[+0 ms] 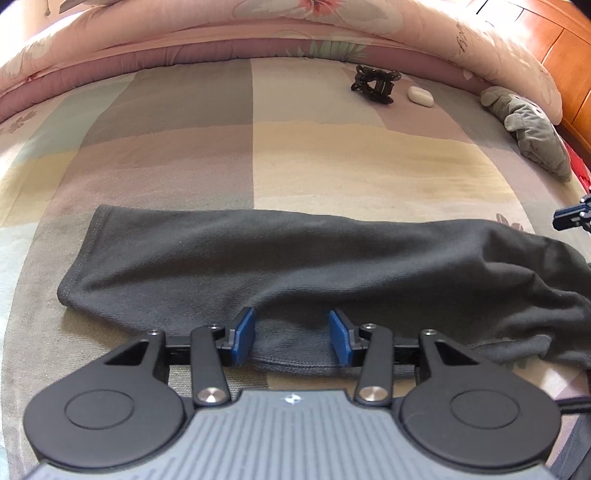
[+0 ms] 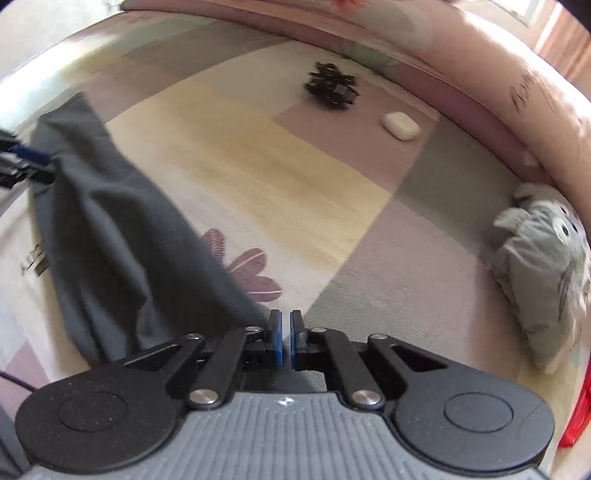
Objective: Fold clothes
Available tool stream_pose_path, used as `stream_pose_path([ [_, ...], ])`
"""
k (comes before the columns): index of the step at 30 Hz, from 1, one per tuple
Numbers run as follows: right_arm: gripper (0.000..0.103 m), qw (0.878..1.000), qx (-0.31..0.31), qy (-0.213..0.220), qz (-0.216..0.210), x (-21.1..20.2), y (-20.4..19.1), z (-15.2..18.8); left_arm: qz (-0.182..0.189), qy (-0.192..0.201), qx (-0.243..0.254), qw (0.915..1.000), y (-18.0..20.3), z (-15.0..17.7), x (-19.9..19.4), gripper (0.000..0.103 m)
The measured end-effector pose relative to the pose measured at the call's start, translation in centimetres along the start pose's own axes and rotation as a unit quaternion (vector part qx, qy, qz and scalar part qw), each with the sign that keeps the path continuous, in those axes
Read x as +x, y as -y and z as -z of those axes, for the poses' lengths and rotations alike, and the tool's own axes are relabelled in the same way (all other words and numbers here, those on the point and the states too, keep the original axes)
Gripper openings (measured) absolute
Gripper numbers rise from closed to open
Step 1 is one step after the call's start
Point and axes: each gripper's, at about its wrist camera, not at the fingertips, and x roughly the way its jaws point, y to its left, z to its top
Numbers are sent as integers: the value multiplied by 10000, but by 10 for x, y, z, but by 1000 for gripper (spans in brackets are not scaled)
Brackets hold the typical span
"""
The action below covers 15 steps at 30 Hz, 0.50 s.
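Note:
A dark grey garment (image 1: pixel 295 258) lies as a long band across the patchwork bedspread (image 1: pixel 332 158). My left gripper (image 1: pixel 291 334) hovers at its near hem with the blue pads (image 1: pixel 243 332) standing apart; a fold of the hem lies between them without being pinched. In the right wrist view the garment (image 2: pixel 122 236) runs from the lower centre to the upper left, where the left gripper (image 2: pixel 22 162) shows at the edge. My right gripper (image 2: pixel 286 338) is shut at the garment's near end; only a thin slit shows between its pads and no cloth is visible in it.
A black clip-like object (image 1: pixel 375 85) and a small white case (image 1: pixel 421 96) lie near the pink floral quilt (image 1: pixel 258 33) at the back. A grey plush toy (image 2: pixel 543 266) rests at the right, by a wooden headboard (image 1: pixel 569 55).

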Motion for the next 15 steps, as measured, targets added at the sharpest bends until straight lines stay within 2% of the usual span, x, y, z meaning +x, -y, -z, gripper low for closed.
stream_pose_path([
  [3, 10, 9999, -119, 118, -19, -4, -8, -4, 89, 110, 367, 9992, 12, -1, -3, 44],
  [5, 11, 9992, -63, 244, -309, -9, -15, -10, 178, 159, 681, 9974, 22, -1, -2, 44],
  [7, 22, 9962, -86, 222, -841, -9, -31, -12, 233, 148, 1002, 9946, 31, 0, 0, 44],
  [9, 24, 9894, -240, 103, -1429, -6, -55, -10, 284, 173, 1258, 9915, 38, 2, 1, 44],
  [11, 24, 9821, -588, 10, -1791, -3, -82, -4, 319, 174, 1413, 9893, 42, 3, 1, 44],
  [13, 27, 9825, -972, 50, -1590, 1, -106, 0, 374, 157, 1477, 9882, 43, 4, 2, 44],
  [15, 33, 9817, -945, -73, -1652, 10, -117, 1, 374, 77, 1534, 9874, 42, 5, 6, 44],
])
